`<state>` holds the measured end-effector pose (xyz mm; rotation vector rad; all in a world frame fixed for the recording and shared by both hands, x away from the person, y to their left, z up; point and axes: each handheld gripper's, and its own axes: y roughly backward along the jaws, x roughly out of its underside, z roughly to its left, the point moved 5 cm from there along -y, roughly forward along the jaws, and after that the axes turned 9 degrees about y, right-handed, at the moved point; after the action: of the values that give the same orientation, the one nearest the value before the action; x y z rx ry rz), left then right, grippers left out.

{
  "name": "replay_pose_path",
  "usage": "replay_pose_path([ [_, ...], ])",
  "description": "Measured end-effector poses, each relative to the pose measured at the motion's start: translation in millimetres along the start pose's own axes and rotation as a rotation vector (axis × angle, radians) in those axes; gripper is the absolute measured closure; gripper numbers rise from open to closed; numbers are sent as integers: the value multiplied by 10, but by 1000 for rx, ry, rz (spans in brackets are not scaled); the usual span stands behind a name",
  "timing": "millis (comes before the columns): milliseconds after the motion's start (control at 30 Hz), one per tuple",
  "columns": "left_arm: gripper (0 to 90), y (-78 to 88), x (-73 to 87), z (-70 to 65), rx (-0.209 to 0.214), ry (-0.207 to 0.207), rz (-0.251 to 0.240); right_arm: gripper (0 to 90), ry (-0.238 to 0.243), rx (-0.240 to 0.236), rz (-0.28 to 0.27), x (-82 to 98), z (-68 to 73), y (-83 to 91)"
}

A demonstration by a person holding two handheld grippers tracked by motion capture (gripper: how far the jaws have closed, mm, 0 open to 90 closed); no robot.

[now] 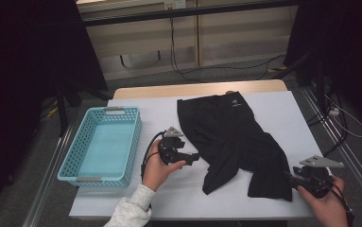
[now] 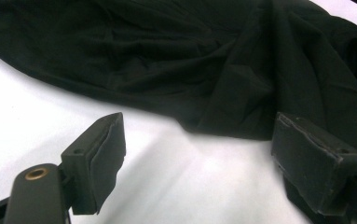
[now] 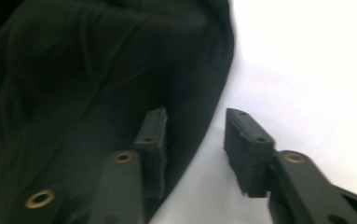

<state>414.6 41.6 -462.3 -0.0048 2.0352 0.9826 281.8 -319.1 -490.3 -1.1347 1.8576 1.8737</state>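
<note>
White covering spreads over the tabletop [image 1: 273,118], with grey floor, cables and dark drapes beyond. Black shorts [image 1: 230,142] lie crumpled at centre-right, unfolded; the blue basket [image 1: 70,163] at left holds nothing, so most of the work seems left. The left hand-held gripper [image 1: 195,158] gapes just beside the cloth; the right hand-held gripper [image 1: 289,177] stands parted at the near hem, gripping nothing.
</note>
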Motion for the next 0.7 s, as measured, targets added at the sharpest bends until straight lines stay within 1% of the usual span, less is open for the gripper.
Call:
replay_pose_path([
  [33, 181, 11, -2, -7, 0, -2, -4, 637, -10, -7, -20, 12, 23, 1],
  [67, 181, 19, -3, -12, -2, -3, -10, 677, -25, -5, -15, 7, 23, 2],
  [100, 181, 26, -1, -23, 0, 0, -11, 775, -23, -12, -11, -1, 22, 1],
  [133, 181, 28, 2, -32, 4, -3, -11, 860, -23, -35, -10, -11, 28, -5],
  [167, 182, 27, 6, -32, 3, -6, -9, 895, -16, -43, -14, -24, 24, -18],
  [200, 182, 21, 11, -34, 3, -3, -10, 898, -7, -44, -10, -32, 18, -23],
  [233, 182, 22, 16, -33, 2, -3, -5, 900, -1, -42, -8, -51, -9, -24],
  [267, 182, 22, 20, -31, 3, -4, -2, 900, 7, -28, -16, -67, -51, -12],
  [333, 182, 22, 27, -18, 0, -1, -5, 900, -2, -1, -30, -84, -157, 26],
  [400, 182, 28, 34, 2, -3, 7, -4, 899, -6, 56, -31, -75, -269, 44],
  [433, 182, 31, 35, 11, -7, 7, -3, 896, -15, 81, -30, -60, -335, 42],
  [467, 182, 33, 36, 17, -9, 9, -4, 889, -23, 78, -35, -55, -357, 39],
  [500, 182, 34, 34, 18, -10, 8, -5, 877, -24, 91, -41, -56, -375, 42],
  [533, 182, 31, 33, 12, -6, 7, -4, 861, -22, 100, -45, -63, -376, 46],
  [567, 182, 29, 32, 9, -5, 6, -4, 816, -17, 101, -54, -82, -366, 53],
  [600, 182, 24, 33, 3, -4, 4, -3, 739, -19, 109, -58, -95, -358, 54],
  [633, 182, 19, 33, 0, -4, 0, -1, 705, -12, 117, -67, -120, -333, 55],
  [667, 182, 16, 32, -7, -3, 0, 1, 699, 0, 104, -79, -146, -294, 60],
  [700, 182, 14, 32, -15, -2, 1, 0, 663, 8, 87, -94, -180, -243, 65],
])
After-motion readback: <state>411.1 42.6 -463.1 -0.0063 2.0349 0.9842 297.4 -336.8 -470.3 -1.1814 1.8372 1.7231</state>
